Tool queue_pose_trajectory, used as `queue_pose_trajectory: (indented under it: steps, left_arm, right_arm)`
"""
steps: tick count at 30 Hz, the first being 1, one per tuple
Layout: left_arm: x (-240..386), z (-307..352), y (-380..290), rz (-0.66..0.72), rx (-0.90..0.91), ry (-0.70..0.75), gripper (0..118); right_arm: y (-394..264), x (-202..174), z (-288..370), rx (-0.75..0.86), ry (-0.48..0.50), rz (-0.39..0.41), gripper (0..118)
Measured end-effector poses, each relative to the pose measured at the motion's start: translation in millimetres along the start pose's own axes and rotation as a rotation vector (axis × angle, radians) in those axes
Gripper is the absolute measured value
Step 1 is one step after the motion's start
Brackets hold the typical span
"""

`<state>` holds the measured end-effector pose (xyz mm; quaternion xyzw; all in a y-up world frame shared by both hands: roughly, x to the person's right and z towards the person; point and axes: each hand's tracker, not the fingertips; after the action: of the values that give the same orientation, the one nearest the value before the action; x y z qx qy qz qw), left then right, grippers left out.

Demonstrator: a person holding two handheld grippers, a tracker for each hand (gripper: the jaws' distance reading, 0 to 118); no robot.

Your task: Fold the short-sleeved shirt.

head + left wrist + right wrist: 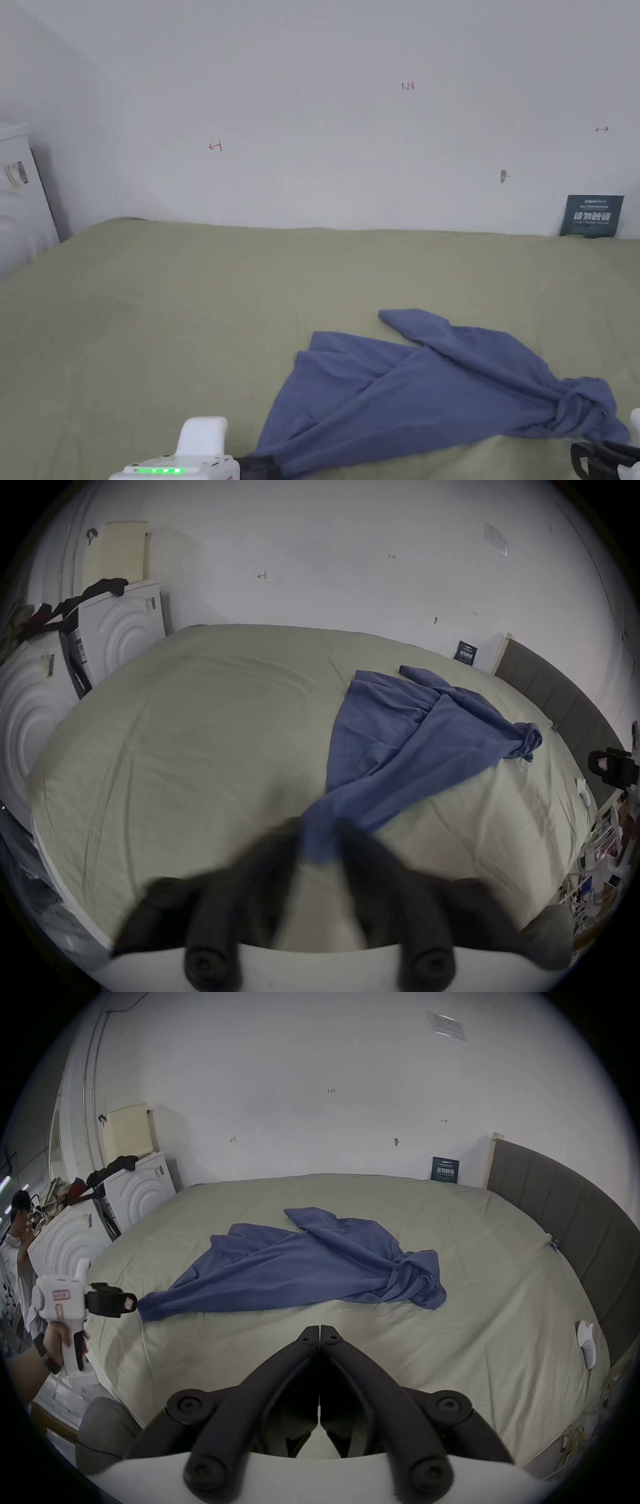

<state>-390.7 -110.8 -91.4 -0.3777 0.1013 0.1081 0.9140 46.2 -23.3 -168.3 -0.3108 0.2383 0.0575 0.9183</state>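
A blue short-sleeved shirt (pixel 425 394) lies crumpled and stretched out on the green bed sheet (pixel 156 312), with a knotted bunch at its right end (pixel 415 1276). My left gripper (pixel 318 840) is shut on the shirt's near left corner (pixel 318 826), pulling that cloth into a narrow strip. From the right gripper view, the left gripper (pixel 133 1302) sits at the shirt's left tip, held by a hand. My right gripper (pixel 320 1329) is shut with nothing between its jaws, hovering over bare sheet in front of the shirt. In the head view, its black tip (pixel 600 459) shows at the bottom right.
A grey padded headboard (pixel 554 1206) runs along the bed's right side. White moulded panels (pixel 138 1193) with dark clothes on top stand at the left. A person (pixel 17 1234) stands far left. A small white object (pixel 585 1342) lies near the bed's right edge.
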Motion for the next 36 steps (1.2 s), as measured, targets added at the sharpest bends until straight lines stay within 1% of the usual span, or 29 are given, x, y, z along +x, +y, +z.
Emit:
queue_pose_trajectory:
  steps: [1, 2, 3, 5, 8, 9, 10, 11, 12, 13, 14, 15, 16, 18, 20, 22, 23, 25, 26, 27, 28, 29, 30, 31, 32, 33, 34, 35, 36]
  left_arm:
    - [7.5, 4.0, 1.5, -0.057, 0.118, -0.049, 115]
    - [12.3, 1.4, -6.4, -0.016, 0.041, -0.026, 118]
    - [19.8, -1.4, -10.1, -0.026, 0.029, -0.015, 118]
    - [6.5, -22.3, 1.5, -0.027, 0.027, 0.008, 118]
    - [6.6, -44.2, -1.9, 0.033, -0.06, -0.005, 118]
    - [7.3, -50.6, -2.7, 0.054, -0.088, 0.001, 117]
    - [8.7, -53.7, -5.6, 0.077, -0.114, 0.008, 108]
    - [8.9, -51.9, -7.8, 0.121, -0.073, -0.008, 85]
    - [4.5, -49.6, -7.6, 0.144, -0.068, -0.026, 54]
    - [7.0, -43.2, -8.6, 0.106, -0.026, 0.036, 0]
    - [7.9, -39.1, -7.3, 0.048, -0.003, 0.07, 0]
    - [3.3, -35.0, -9.7, 0.05, -0.005, -0.026, 0]
    - [-2.2, -31.1, -6.5, 0.119, 0.023, -0.092, 0]
    - [5.1, -23.7, -4.6, 0.055, 0.057, -0.002, 0]
    - [7.6, -16.2, -5.9, 0.025, 0.072, -0.04, 0]
    - [13.9, -13.7, -4.3, -0.01, 0.069, -0.016, 0]
    - [15.9, -14.1, -6.1, 0.014, 0.037, -0.043, 0]
    - [14.8, -17.0, -2.7, 0.02, 0.038, -0.048, 0]
    - [15.3, -18.5, -1.1, 0.022, 0.026, -0.042, 0]
    - [14.5, -18.7, 0.7, 0.016, 0.047, -0.033, 0]
    - [8.7, -23.1, 2.6, 0.027, 0.045, -0.041, 0]
    - [7.5, -26.2, 3.9, 0.034, 0.037, -0.041, 0]
    - [6.3, -28.5, 5.0, 0.035, 0.025, -0.042, 0]
    - [5.4, -31.6, 5.3, 0.032, 0.011, -0.049, 0]
    - [2.8, -35.1, 5.6, 0.029, 0.005, -0.042, 0]
    - [1.0, -36.5, 4.9, 0.025, 0.001, -0.046, 0]
    - [0.4, -38.9, 4.1, 0.021, -0.014, -0.051, 0]
    - [0.1, -40.3, 3.8, 0.02, -0.023, -0.049, 0]
    - [-1.8, -43.0, 2.9, 0.02, -0.037, -0.055, 0]
  right_arm:
    - [-0.2, 4.1, 2.6, -0.003, -0.002, 0.003, 0]
    - [-0.8, 6.1, 2.7, -0.004, -0.001, 0.005, 0]
    - [-1.6, 7.4, 1.6, -0.006, 0.001, 0.009, 0]
    - [-2.4, 10.9, -0.5, -0.007, -0.006, 0.012, 0]
    - [-4.0, 11.4, -3.3, -0.022, 0.006, 0.005, 0]
    - [-4.4, 13.4, -5.0, -0.022, 0.012, 0.006, 0]
    - [-5.3, 13.0, -6.5, -0.02, 0.015, 0.013, 0]
    - [-5.9, 11.6, -8.2, -0.021, 0.013, 0.025, 0]
    - [-5.9, 10.8, -10.6, -0.027, 0.013, 0.031, 0]
    - [-5.3, 12.7, -13.6, -0.03, 0.014, 0.031, 0]
    - [-5.0, 13.6, -16.7, -0.034, 0.018, 0.032, 0]
    - [-4.4, 13.3, -20.5, -0.037, 0.018, 0.033, 0]
    - [-2.6, 13.0, -25.4, -0.039, 0.017, 0.035, 0]
    - [4.3, 16.2, -38.9, -0.05, 0.015, 0.044, 0]
    - [17.1, 19.6, -56.0, -0.067, 0.034, 0.064, 0]
    - [40.3, 27.3, -84.5, -0.08, 0.025, 0.093, 0]
    - [52.2, 30.7, -98.5, -0.093, 0.028, 0.1, 0]
    - [81.3, 41.8, -134.5, -0.111, 0.033, 0.134, 0]
    - [94.9, 46.5, -150.8, -0.112, 0.032, 0.134, 0]
    - [111.5, 48.9, -169.9, -0.121, 0.004, 0.187, 0]
    - [127.8, 52.6, -189.2, -0.141, 0.013, 0.218, 0]
    - [142.7, 56.6, -207.8, -0.138, -0.001, 0.242, 2]
    - [160.1, 55.6, -228.4, -0.141, -0.004, 0.291, 4]
    - [176.6, 54.3, -248.5, -0.151, 0.023, 0.341, 15]
    - [189.7, 52.5, -266.7, -0.156, 0.063, 0.359, 49]
    - [202.8, 49.0, -281.7, -0.18, 0.109, 0.352, 78]
    - [213.2, 47.2, -301.7, -0.219, 0.145, 0.323, 91]
    - [219.0, 46.7, -319.1, -0.241, 0.166, 0.289, 91]
    - [223.7, 47.6, -336.3, -0.257, 0.165, 0.266, 91]
